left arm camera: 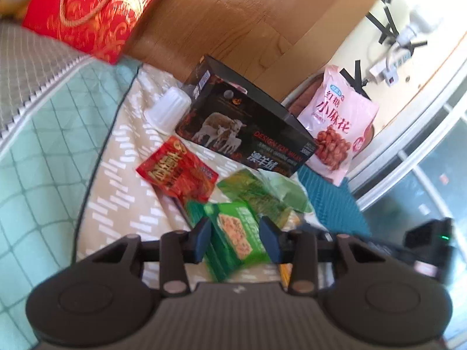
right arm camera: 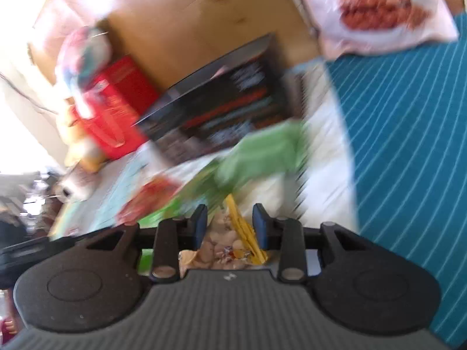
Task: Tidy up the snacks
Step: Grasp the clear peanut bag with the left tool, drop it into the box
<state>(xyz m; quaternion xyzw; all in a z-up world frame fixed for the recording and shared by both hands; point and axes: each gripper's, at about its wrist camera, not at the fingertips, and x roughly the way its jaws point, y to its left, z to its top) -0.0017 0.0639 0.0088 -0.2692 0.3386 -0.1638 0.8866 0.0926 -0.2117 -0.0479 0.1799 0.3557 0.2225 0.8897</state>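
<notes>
My left gripper (left arm camera: pixel 235 233) is shut on a green cracker packet (left arm camera: pixel 238 240), held between both fingers above the bed. Beyond it lie a red snack packet (left arm camera: pixel 178 169), a green snack bag (left arm camera: pixel 256 192), a black box with sheep on it (left arm camera: pixel 248 125) and a pink bag of fried twists (left arm camera: pixel 338 125). My right gripper (right arm camera: pixel 229 224) has a yellow snack packet (right arm camera: pixel 230 245) between its fingers; motion blur hides whether they press on it. The black box (right arm camera: pixel 221 108), a green bag (right arm camera: pixel 262 151) and the pink bag (right arm camera: pixel 373 8) show in the blurred right wrist view.
A red gift bag (left arm camera: pixel 93 11) stands at the far left against a wooden headboard (left arm camera: pixel 233 14). A white ribbed cup (left arm camera: pixel 169 108) lies beside the box. A teal striped cloth (right arm camera: pixel 408 145) covers the right side. A plush toy (right arm camera: pixel 78 145) sits at left.
</notes>
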